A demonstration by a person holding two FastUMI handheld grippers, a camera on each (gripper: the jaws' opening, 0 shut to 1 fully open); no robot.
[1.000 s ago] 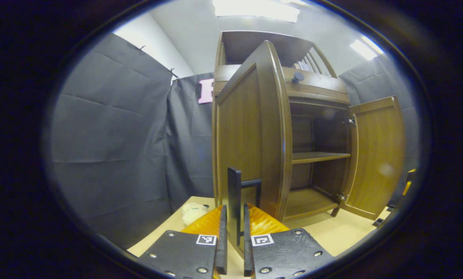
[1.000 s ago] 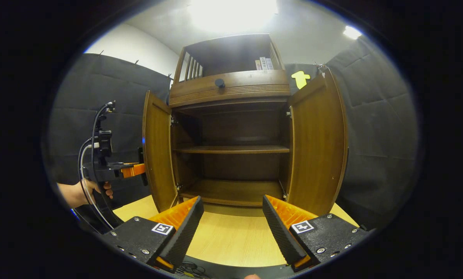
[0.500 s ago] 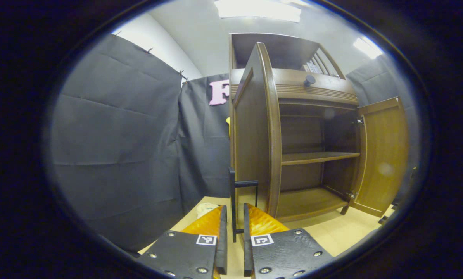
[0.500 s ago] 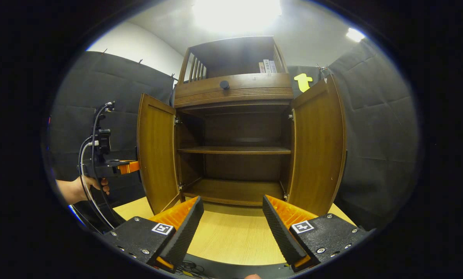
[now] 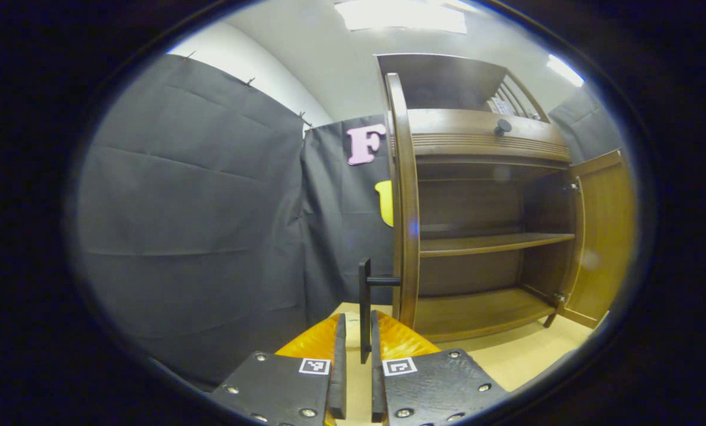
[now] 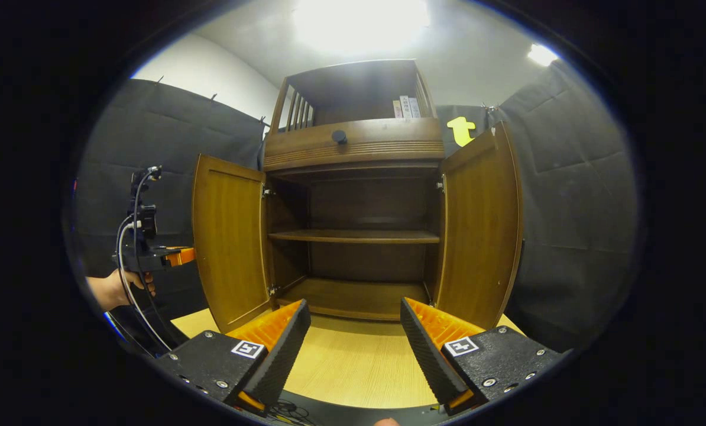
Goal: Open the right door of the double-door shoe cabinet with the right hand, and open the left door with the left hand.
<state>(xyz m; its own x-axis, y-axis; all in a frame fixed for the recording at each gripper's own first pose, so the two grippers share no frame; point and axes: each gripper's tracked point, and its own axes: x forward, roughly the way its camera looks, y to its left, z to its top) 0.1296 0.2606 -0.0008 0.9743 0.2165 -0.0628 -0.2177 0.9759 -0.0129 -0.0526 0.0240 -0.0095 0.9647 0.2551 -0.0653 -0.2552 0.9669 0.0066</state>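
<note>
With the left gripper (image 5: 353,355) clamped on the left door's handle (image 5: 365,307) at lower centre and the right gripper (image 6: 353,349) spread empty, the hinge could be strained if the door is pulled further.

Ahead of the right gripper (image 6: 353,340), the shoe cabinet (image 6: 353,236) is brown, faintly glossy varnished wood on a pale matt wood-grain table (image 6: 353,367), while the gripper's orange fingers (image 6: 430,349) look ribbed plastic.

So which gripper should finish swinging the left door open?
Left. The left gripper is shut on the left door's black handle, while the right gripper hangs open before the cabinet, touching nothing.
</note>
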